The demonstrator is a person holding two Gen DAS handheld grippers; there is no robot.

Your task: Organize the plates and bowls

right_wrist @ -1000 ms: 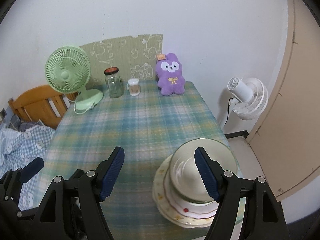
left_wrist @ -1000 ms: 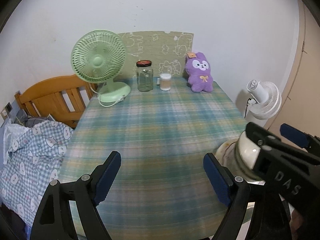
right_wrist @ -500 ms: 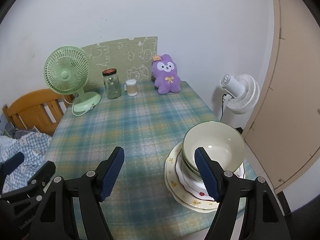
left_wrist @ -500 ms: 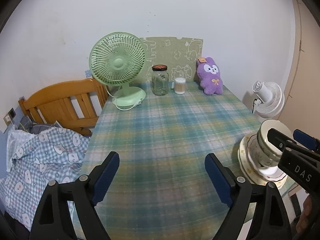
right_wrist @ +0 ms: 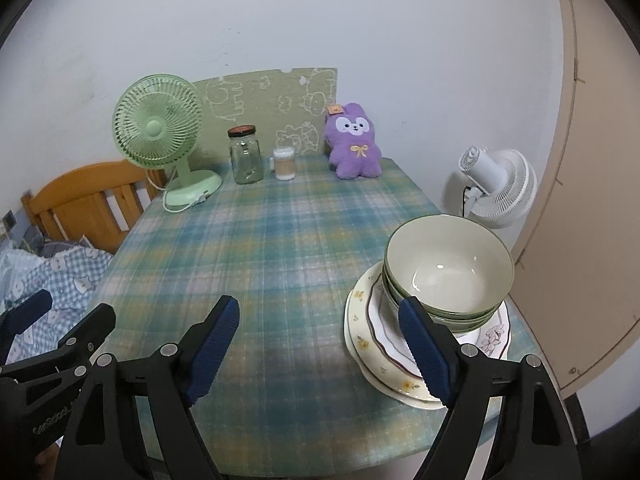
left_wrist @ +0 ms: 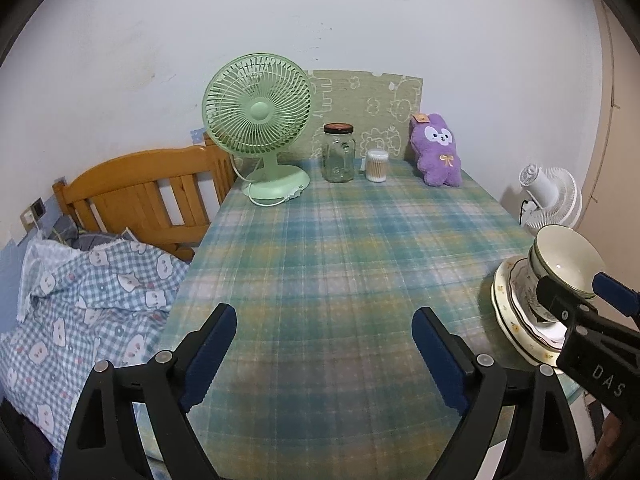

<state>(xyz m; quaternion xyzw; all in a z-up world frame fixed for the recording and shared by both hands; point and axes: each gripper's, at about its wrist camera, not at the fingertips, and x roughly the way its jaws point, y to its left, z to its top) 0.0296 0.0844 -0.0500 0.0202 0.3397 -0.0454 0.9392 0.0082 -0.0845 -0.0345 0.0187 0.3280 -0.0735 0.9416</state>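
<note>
Now I am holding both grippers tilted down over the table (left_wrist: pixel 340 240), side by side. My left gripper (left_wrist: pixel 324 350) is gaping wide with only cloth beneath it, its jaws having just been opening. My right gripper (right_wrist: pixel 320 344) has also just been spreading, nothing between its pads; its right finger is sitting just in front of the bowls (right_wrist: pixel 448 268), nested on plates (right_wrist: pixel 368 344) at the table's right edge. Only the right view is showing inside the top bowl.
</note>
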